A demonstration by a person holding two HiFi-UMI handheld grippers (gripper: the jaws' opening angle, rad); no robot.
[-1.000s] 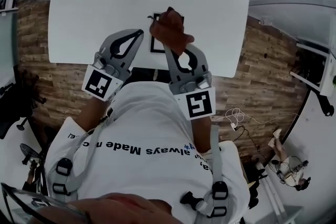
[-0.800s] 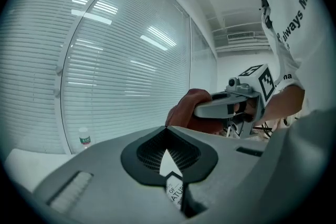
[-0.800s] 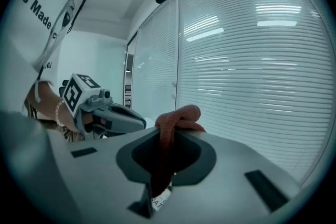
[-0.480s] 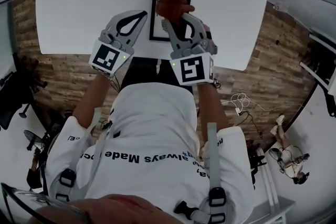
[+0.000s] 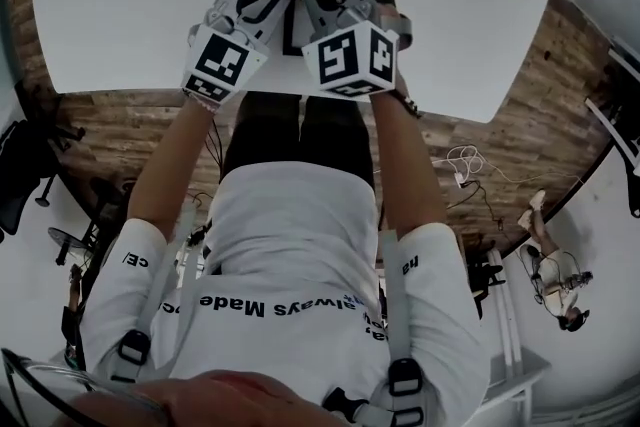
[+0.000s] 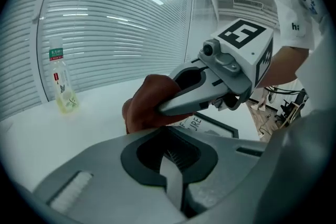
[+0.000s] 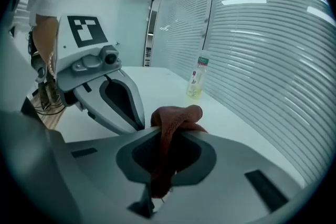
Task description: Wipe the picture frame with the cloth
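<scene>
My grey plastic right gripper (image 7: 169, 136) clamping crumpled rust-brown cloth (image 7: 176, 115); left gripper (image 6: 168, 149) pinched together, empty; black-rimmed rectangular picture frame (image 6: 210, 124), centre right.

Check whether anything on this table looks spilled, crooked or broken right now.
Nothing stands out. The bottle stands upright with no spill around it, the picture frame lies flat on the table, and the cloth is bunched in the right gripper.

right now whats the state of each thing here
left gripper: shut, nothing in it
right gripper: shut on the cloth
cloth: bunched, pinched in the right gripper's jaws
picture frame: lying flat on the table
bottle: upright on the table
</scene>
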